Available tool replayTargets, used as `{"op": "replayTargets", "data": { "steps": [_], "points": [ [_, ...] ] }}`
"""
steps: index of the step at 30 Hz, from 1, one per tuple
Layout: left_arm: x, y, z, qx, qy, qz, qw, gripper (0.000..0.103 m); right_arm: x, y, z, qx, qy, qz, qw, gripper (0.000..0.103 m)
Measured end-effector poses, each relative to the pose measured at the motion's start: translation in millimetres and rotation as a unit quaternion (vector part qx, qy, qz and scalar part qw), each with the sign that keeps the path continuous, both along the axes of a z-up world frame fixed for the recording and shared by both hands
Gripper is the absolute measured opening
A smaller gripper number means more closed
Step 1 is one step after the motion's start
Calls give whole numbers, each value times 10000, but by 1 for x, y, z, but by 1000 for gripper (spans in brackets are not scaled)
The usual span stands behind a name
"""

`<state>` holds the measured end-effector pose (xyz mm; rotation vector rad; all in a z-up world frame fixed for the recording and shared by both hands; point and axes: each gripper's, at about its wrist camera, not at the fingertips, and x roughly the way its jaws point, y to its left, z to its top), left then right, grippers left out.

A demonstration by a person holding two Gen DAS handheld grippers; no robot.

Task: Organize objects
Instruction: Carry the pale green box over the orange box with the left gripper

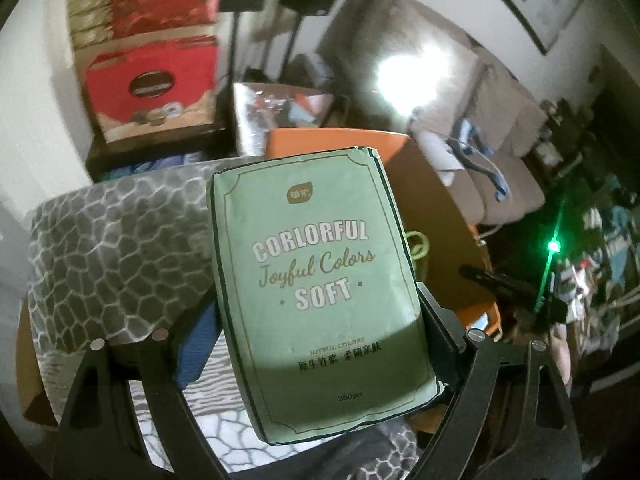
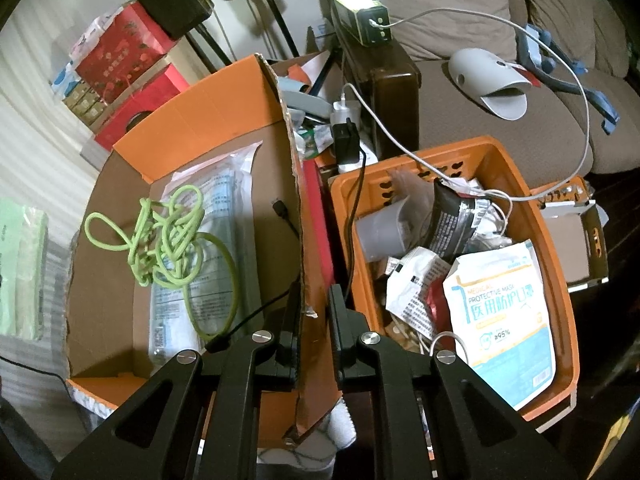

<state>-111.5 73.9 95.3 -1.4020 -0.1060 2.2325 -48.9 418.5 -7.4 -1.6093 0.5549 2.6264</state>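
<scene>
Two grips seen: left gripper (image 1: 320, 344) clamped on green tissue pack (image 1: 316, 284), frame centre, raised over patterned blanket (image 1: 116, 248); right gripper (image 2: 314, 312) clenched on orange cardboard box (image 2: 208, 120) wall, lower centre.

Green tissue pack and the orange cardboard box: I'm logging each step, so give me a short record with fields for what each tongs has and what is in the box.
left tongs: jaws wide, closed on the green tissue pack, held over a grey patterned cloth
right tongs: shut on the torn wall of the orange cardboard box
in the box: tangled green cord, clear plastic packet under it
beside the box: orange plastic basket with a mask packet
</scene>
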Motion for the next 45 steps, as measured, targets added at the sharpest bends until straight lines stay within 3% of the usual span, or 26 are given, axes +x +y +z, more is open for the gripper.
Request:
{"op": "replayTargets", "data": {
  "steps": [8, 14, 21, 33, 38, 42, 45],
  "points": [
    [8, 45, 8, -89, 10, -439, 9990, 87, 1, 14, -3, -477, -17, 59, 9988, 13],
    [7, 72, 0, -343, -69, -616, 9975, 87, 2, 13, 9, -241, -29, 131, 9996, 16],
    [4, 96, -22, -722, -265, -791, 9939, 87, 3, 5, 13, 23, -15, 334, 9994, 8],
    [-6, 131, -56, -1169, -438, -858, 9885, 86, 6, 5, 13, 23, 44, 294, 9996, 8],
    [-11, 133, -72, -1218, -309, -542, 9906, 86, 7, 7, 14, -41, 75, 259, 9996, 8],
    [-19, 128, -97, -1164, -672, -493, 9897, 85, 7, 8, 14, -82, 88, 247, 9996, 8],
    [-18, 123, -101, -1145, -673, -518, 9898, 85, 7, 8, 14, -82, 93, 253, 9996, 8]
  ]
}}
